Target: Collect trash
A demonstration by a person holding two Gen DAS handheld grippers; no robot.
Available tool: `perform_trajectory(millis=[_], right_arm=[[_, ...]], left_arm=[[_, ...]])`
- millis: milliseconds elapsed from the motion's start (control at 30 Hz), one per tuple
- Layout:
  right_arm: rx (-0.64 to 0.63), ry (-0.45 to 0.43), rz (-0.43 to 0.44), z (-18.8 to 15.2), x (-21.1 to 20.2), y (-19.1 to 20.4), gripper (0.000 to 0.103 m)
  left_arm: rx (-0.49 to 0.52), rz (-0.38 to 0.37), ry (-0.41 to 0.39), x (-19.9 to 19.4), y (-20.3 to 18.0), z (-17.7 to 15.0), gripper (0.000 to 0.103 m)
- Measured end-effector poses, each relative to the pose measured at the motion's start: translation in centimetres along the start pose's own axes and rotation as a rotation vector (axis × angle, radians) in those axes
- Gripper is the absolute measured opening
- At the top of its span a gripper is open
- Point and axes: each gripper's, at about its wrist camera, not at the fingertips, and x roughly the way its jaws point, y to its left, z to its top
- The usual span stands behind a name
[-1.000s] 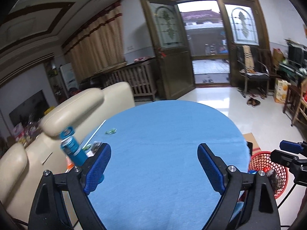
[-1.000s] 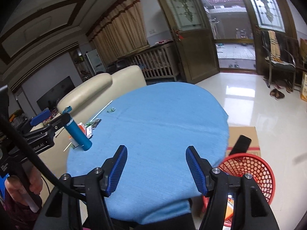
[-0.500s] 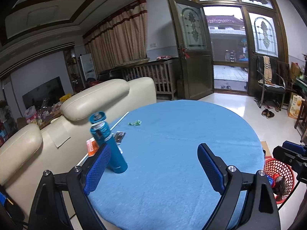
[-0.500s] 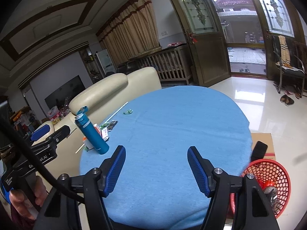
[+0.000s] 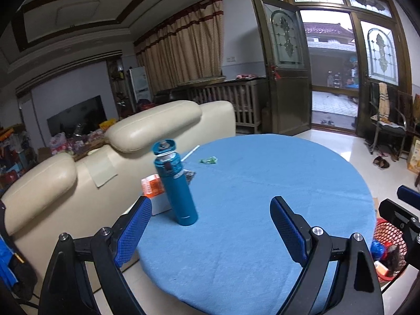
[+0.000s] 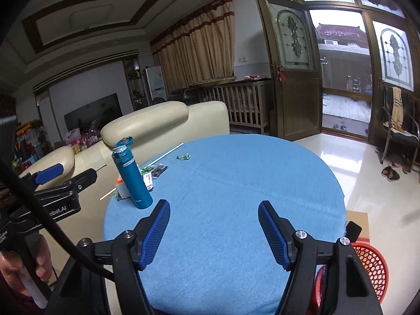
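Observation:
A round table with a blue cloth [image 5: 262, 189] holds trash at its left edge: an orange and white box [image 5: 153, 193], a green wrapper [image 5: 208, 160], a dark wrapper [image 5: 189, 175] and a white straw [image 5: 190, 152]. A blue flask [image 5: 175, 183] with its lid flipped open stands upright there. My left gripper [image 5: 210, 228] is open and empty, just short of the flask. My right gripper [image 6: 214, 233] is open and empty over the table's near edge. A red mesh basket [image 6: 372, 267] with trash in it stands on the floor at the right.
A cream sofa [image 5: 136, 141] stands close against the table's left side. A cardboard sheet [image 6: 357, 223] lies on the floor by the basket. A chair [image 5: 388, 126] and slippers [image 5: 382, 162] are at the far right near the open door.
Both views have swung left and drawn back. The flask now shows upright and nearer the middle of the left view. Both grippers stay open.

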Motion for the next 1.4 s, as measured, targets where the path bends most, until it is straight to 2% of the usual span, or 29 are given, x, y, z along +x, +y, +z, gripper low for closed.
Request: perform_trajectory(millis=[233,667,1400], right_arm=[[-0.025,0.009,0.008,-0.6,0.5,1.1,0.073],[-0.064,0.012,0.001,-1.6,0.9,2.4,0.073],[-0.031,0.015,-0.009,-2.3,1.0,1.2,0.073]], left_arm=[[0.004,0.027,0.012,-0.4,0.3,-0.8,0.092],[-0.002,0.032,0.020,-0.9,0.4,-1.4,0.092],[0.003,0.005,0.072,-0.5,-0.5,-2.2,0.092]])
